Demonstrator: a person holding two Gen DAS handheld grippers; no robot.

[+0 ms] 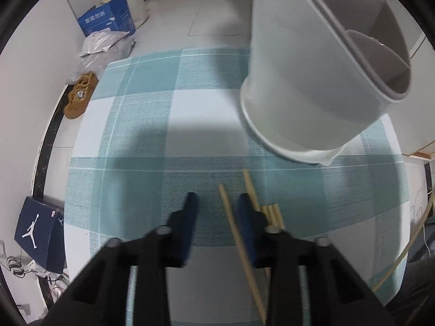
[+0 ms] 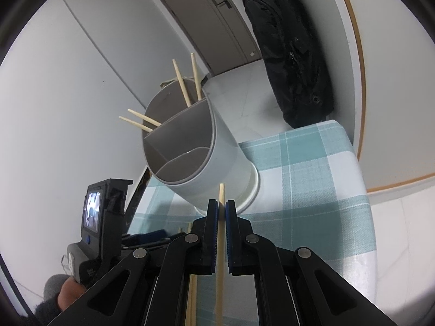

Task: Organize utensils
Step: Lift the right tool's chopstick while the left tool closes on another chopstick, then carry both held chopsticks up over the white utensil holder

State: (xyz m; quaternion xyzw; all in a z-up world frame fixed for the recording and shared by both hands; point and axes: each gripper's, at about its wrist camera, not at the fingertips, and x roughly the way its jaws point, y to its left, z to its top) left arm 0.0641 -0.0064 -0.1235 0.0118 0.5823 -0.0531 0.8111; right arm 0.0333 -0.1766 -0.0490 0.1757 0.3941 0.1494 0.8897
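Note:
A grey utensil holder (image 1: 312, 81) with inner dividers stands on a white base at the far right of the checked tablecloth (image 1: 136, 135). My left gripper (image 1: 217, 198) points down at the cloth with its jaws apart. A bamboo chopstick (image 1: 231, 217) lies between them, close to the right finger. More chopsticks (image 1: 272, 212) lie just right of that finger. In the right wrist view, my right gripper (image 2: 221, 203) is shut on a single chopstick (image 2: 221, 193) that points toward the holder (image 2: 217, 163). Several chopsticks (image 2: 185, 87) stand in the holder's far compartment.
The left gripper's body (image 2: 103, 217) and a hand (image 2: 68, 296) sit left of the holder. A black backpack (image 2: 293, 54) hangs beyond the table. On the floor lie a blue carton (image 1: 108, 19), a dark shoe box (image 1: 38, 233) and brown shoes (image 1: 81, 95).

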